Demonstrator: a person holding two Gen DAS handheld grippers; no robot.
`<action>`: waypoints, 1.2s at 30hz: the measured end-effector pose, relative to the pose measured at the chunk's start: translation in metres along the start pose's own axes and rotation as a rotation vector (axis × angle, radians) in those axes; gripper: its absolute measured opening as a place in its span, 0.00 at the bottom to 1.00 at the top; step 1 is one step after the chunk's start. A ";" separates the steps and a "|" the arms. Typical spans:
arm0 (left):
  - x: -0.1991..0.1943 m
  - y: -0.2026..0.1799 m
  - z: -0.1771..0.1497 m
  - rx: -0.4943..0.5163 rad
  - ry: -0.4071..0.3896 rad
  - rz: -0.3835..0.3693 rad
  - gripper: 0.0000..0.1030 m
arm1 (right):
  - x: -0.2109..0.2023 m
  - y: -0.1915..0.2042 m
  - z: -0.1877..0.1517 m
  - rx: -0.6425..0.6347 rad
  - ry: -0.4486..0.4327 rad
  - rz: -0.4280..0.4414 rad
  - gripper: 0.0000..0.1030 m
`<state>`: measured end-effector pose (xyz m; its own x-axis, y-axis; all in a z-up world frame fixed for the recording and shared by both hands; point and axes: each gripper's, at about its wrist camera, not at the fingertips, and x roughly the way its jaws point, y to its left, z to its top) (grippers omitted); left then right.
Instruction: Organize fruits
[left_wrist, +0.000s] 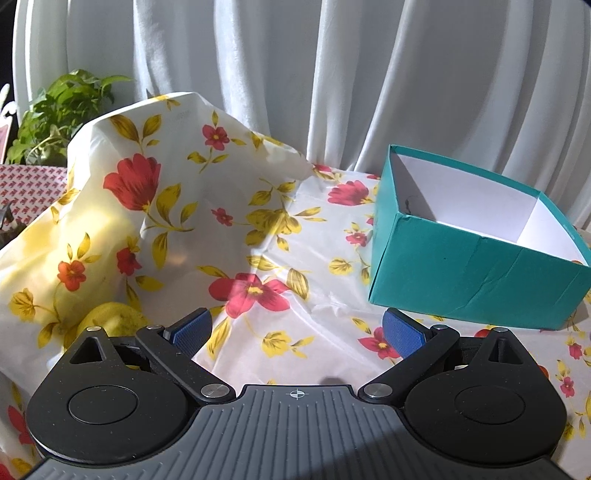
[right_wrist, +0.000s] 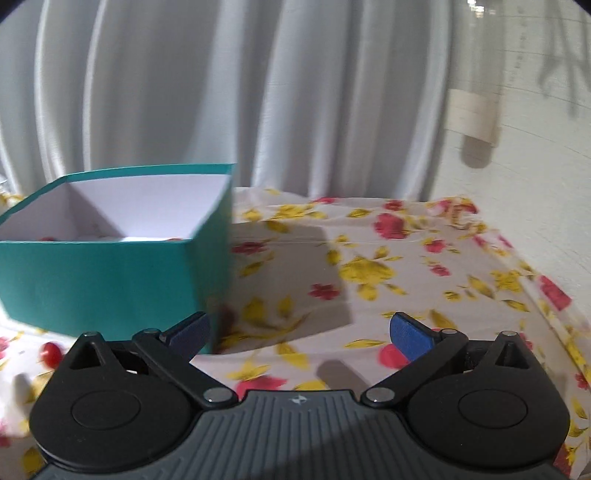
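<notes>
Both grippers empty, fingers apart.
Yellow-green fruit (left_wrist: 110, 317) beside left gripper (left_wrist: 297, 334) (likely firm, smooth): take across its middle; right gripper (right_wrist: 299, 332) idle.

1. From my left wrist camera, the open teal cardboard box (left_wrist: 469, 273) stood on the flowered plastic tablecloth (left_wrist: 317, 332), ahead and to the right.
2. A yellow-green round fruit (left_wrist: 110, 317) lay at the near left, just behind the left gripper (left_wrist: 297, 334), under the raised fold of the cloth.
3. A leafy green potted plant (left_wrist: 62, 110) stood at the far left.
4. The pleated white curtain (left_wrist: 332, 74) hung behind everything.
5. From my right wrist camera, the box sat ahead-left, and a small red round fruit (right_wrist: 51, 353) lay on the cloth before it.
</notes>
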<state>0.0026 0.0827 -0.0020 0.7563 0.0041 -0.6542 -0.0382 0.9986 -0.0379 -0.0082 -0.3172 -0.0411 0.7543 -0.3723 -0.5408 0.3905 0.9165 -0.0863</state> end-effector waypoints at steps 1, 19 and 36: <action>-0.001 -0.001 0.000 0.003 -0.002 0.000 0.98 | 0.013 -0.008 -0.001 0.006 0.015 -0.038 1.00; 0.003 -0.008 0.005 -0.025 0.064 -0.026 0.98 | 0.092 -0.065 -0.011 0.179 0.166 -0.068 1.00; 0.033 -0.023 0.016 -0.012 0.142 -0.031 0.99 | 0.093 -0.064 -0.010 0.172 0.168 -0.075 1.00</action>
<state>0.0385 0.0611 -0.0103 0.6569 -0.0350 -0.7532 -0.0246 0.9974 -0.0678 0.0313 -0.4087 -0.0945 0.6270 -0.3956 -0.6711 0.5368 0.8437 0.0042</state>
